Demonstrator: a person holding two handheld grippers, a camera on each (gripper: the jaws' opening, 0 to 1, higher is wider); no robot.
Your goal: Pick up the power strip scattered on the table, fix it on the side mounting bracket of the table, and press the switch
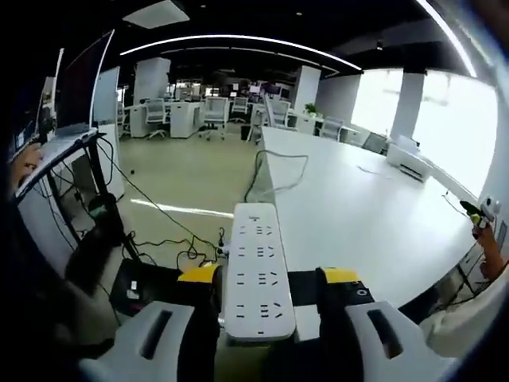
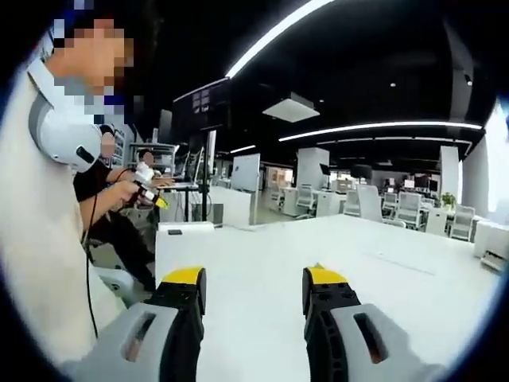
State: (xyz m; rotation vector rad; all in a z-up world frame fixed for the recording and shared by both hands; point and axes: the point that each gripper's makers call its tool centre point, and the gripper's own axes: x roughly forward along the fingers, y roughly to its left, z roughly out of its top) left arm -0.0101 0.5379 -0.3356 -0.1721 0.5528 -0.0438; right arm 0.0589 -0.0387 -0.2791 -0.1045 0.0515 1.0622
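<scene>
Gripping the white power strip (image 1: 257, 274) between its two yellow-tipped jaws, the left gripper (image 1: 267, 280) holds it lengthwise, so that the strip runs straight ahead from between the jaws with its socket face turned toward the camera. The near end sits down between the jaws; the far end reaches out over the edge of the white table (image 1: 374, 215), which spreads ahead and to the right of the jaws. A thin cable (image 1: 274, 169) lies looped on the tabletop beyond the strip's far end. Left of the jaws, lower down, black cables (image 1: 163, 239) trail across the floor.

In the right gripper view, the right gripper (image 2: 253, 288) stands with its jaws apart and nothing between them, above the same white tabletop (image 2: 398, 270). Left of the jaws stands a person in a pale top (image 2: 32, 239) with headphones (image 2: 65, 135) round the neck.
</scene>
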